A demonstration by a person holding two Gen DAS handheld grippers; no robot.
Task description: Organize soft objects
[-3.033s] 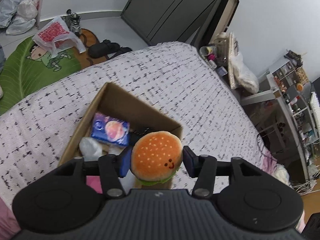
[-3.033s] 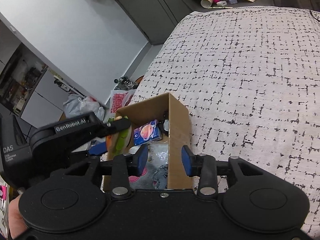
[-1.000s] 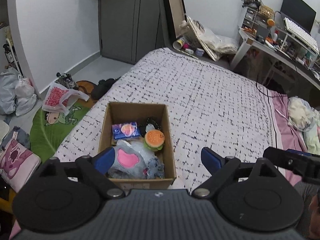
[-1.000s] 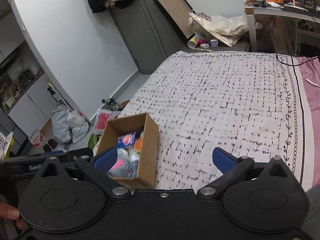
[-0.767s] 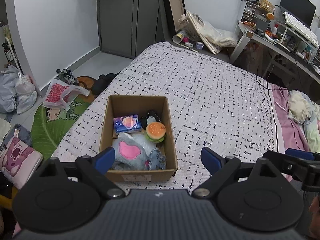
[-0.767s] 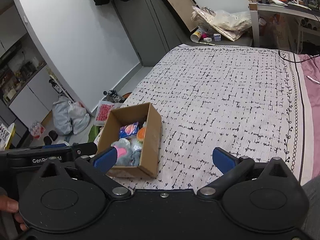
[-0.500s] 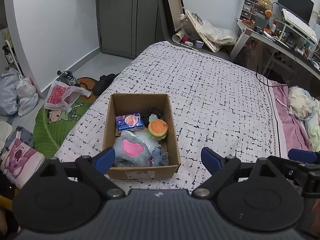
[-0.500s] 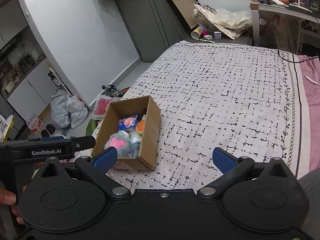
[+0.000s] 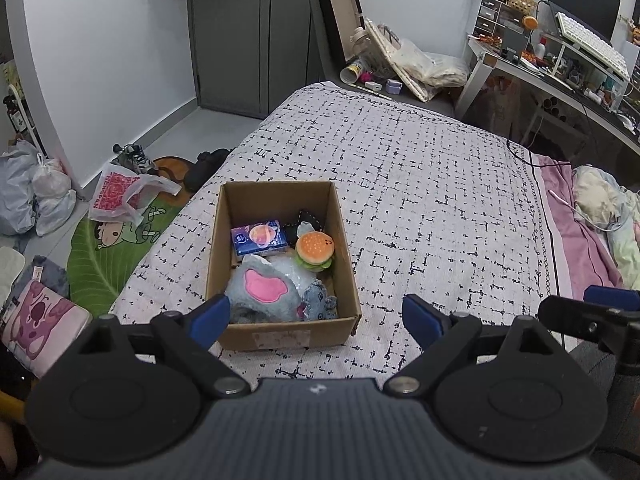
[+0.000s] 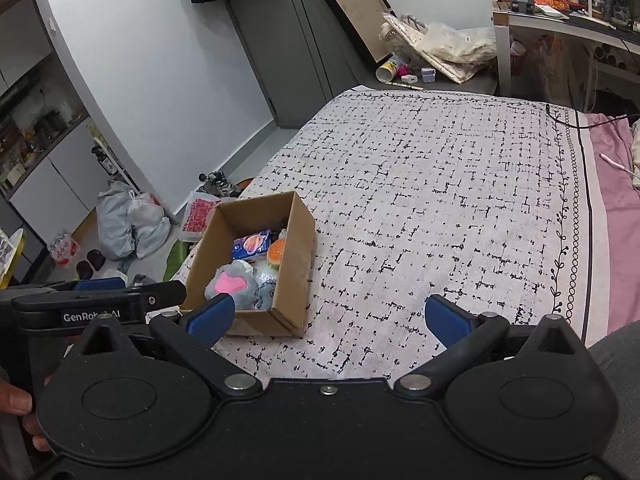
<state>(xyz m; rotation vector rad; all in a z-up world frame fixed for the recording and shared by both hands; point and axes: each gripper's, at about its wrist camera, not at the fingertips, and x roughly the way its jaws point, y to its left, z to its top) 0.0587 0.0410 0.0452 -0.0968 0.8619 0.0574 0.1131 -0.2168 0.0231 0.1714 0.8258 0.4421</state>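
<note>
Resting on the bed (image 9: 420, 184) near its left edge, toward the near left corner, an open cardboard box (image 9: 344, 240) holds the soft objects. Inside it lie a hamburger plush (image 9: 315, 251) against the right wall, a blue tissue pack (image 9: 259, 237) toward the far left, a grey plush with a pink patch (image 9: 262, 290) filling the near half, and a small blue-grey plush (image 9: 318, 302) at the near right; the clear crinkled wrapping (image 9: 286, 266) between them is hard to identify. A dark item (image 9: 306, 218) at the far wall is partly covered by the hamburger plush and cannot be made out. The left gripper (image 9: 316, 318) hovers above the near end of the box, its jaws spread wide and holding nothing; its left blue pad overlaps the box's near left corner in the picture, without visible contact. In the right wrist view the right gripper (image 10: 328, 316) likewise has its jaws wide apart and empty, above bare bedspread just right of the box (image 10: 296, 240), whose near wall hides much of the contents. The left gripper's body enters that view at the left edge, and a hand (image 10: 18, 408) on it is cut off by the frame. The bed's far corners and right side run out of view.
</note>
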